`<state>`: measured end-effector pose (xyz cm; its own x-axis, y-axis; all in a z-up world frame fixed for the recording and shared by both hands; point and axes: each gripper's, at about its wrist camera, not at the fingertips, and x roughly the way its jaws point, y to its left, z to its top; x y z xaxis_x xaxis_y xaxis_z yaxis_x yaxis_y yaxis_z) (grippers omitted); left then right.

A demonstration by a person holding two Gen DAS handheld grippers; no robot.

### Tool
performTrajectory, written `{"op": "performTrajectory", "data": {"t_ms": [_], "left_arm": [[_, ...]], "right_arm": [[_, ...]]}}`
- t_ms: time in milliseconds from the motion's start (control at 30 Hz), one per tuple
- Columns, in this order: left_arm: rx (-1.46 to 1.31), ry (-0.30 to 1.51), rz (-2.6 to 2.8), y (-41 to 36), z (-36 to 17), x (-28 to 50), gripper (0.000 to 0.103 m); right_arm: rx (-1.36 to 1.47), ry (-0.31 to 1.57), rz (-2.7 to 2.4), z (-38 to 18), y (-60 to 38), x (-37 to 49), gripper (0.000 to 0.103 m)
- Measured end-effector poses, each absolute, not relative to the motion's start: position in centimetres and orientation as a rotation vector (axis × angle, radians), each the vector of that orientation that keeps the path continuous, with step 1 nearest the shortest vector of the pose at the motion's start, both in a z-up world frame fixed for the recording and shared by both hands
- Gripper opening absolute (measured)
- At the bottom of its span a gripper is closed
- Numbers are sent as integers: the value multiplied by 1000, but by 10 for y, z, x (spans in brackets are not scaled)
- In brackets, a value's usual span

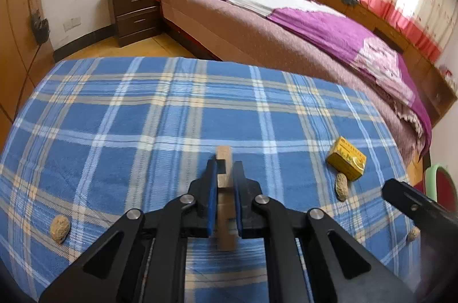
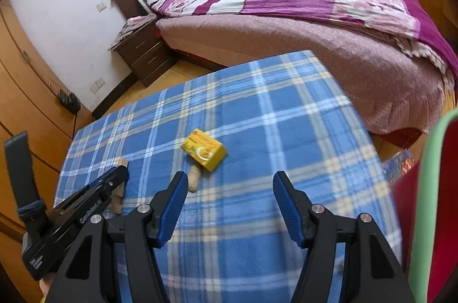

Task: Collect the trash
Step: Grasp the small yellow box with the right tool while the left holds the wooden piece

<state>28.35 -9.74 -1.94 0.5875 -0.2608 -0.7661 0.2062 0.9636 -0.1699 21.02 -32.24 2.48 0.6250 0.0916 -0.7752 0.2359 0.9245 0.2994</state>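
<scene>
My left gripper [image 1: 224, 168] is shut on a notched wooden block [image 1: 224, 160] and holds it above the blue plaid tablecloth [image 1: 143, 117]. The left gripper also shows in the right wrist view [image 2: 121, 171] with the block [image 2: 118, 200]. A yellow box [image 1: 346, 162] lies to the right, with a peanut [image 1: 342, 186] beside it. Another peanut [image 1: 60, 228] lies at the left, and a third [image 1: 413, 234] at the right edge. My right gripper [image 2: 227, 182] is open and empty, above the cloth, just short of the yellow box [image 2: 204, 150] and peanut [image 2: 194, 179].
A bed with a purple quilt [image 1: 315, 17] stands behind the table, with a dark nightstand [image 1: 136, 11] at its left. A green-rimmed red bin [image 2: 429, 203] is at the table's right side. Wooden wardrobe doors [image 2: 25, 102] are to the left.
</scene>
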Motion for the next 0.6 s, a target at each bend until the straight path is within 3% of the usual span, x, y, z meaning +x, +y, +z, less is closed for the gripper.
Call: {"op": "performTrajectory", "data": {"t_ms": [600], "left_arm": [[-151, 896, -247, -79, -21, 284, 10]], "right_arm": [[309, 886, -163, 6, -279, 259, 65]]}}
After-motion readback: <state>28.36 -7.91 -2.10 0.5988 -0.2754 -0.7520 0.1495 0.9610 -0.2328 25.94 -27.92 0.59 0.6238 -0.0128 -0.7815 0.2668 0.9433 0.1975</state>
